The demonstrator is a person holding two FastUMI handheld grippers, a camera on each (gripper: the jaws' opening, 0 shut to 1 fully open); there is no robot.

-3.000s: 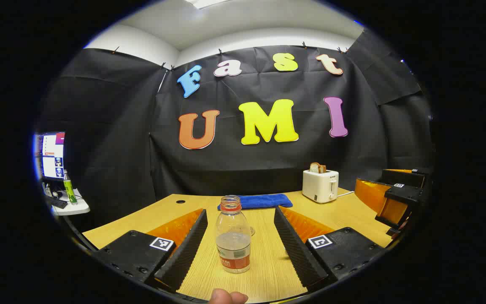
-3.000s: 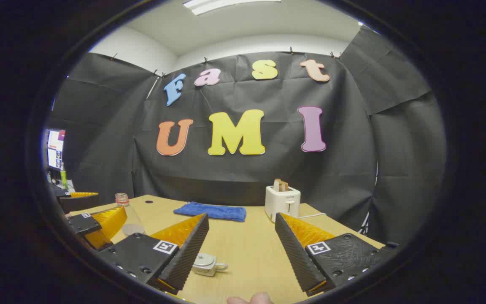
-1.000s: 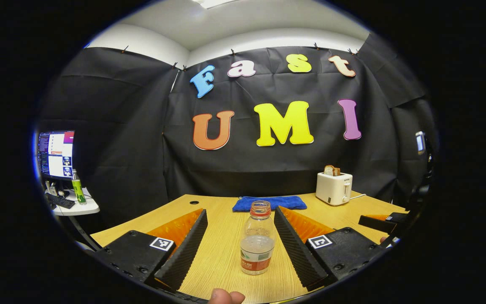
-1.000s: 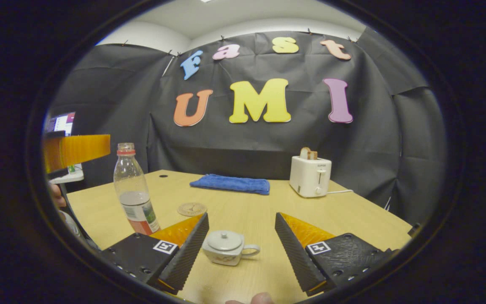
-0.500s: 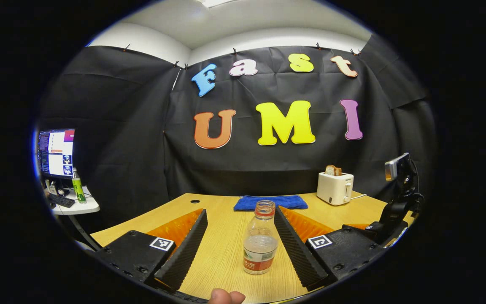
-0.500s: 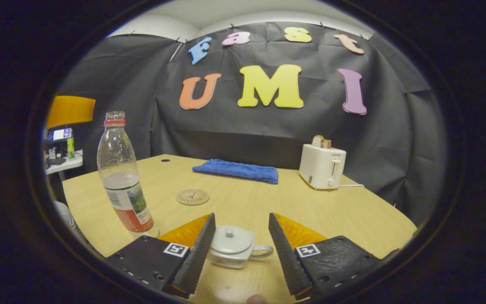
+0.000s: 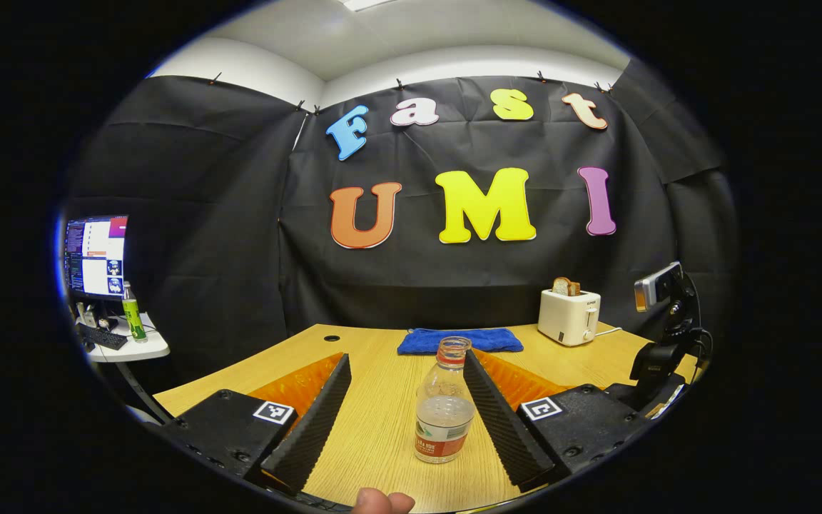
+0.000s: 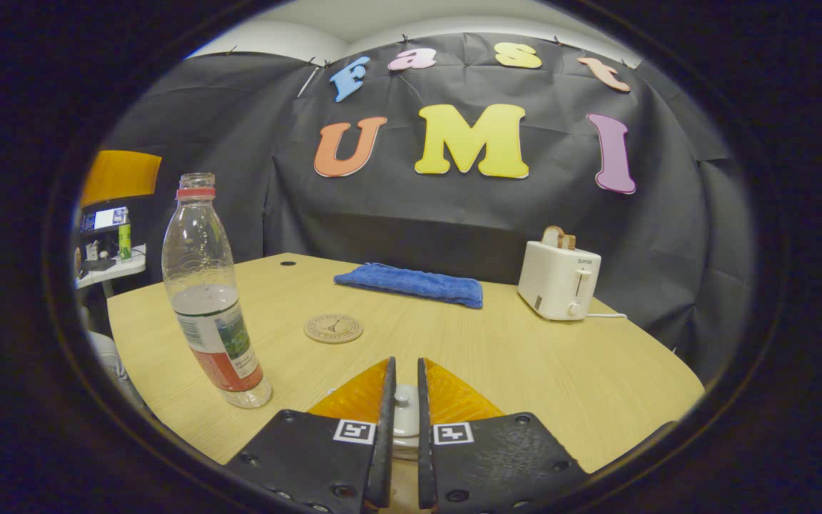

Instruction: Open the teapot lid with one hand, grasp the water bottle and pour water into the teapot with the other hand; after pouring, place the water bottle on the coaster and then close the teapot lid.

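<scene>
The right gripper [image 8: 402, 400] has its jaws closed on the knob of the teapot lid [image 8: 404, 414] near the table's [image 8: 525, 371] front edge. The left gripper [image 7: 407, 407] has its jaws spread wide around the upright water bottle [image 7: 444, 407], not touching it. The coaster [image 8: 333, 328] lies mid-table.

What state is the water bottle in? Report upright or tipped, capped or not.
Upright on the table, uncapped: the water bottle shows an open neck.

A: You see the clear water bottle [image 8: 212, 293] with its red ring and red-and-green label?
B: Yes. Your cloth [image 8: 411, 283] is blue, the toaster [image 8: 558, 280] white, the table [image 8: 525, 364] light wood.
</scene>
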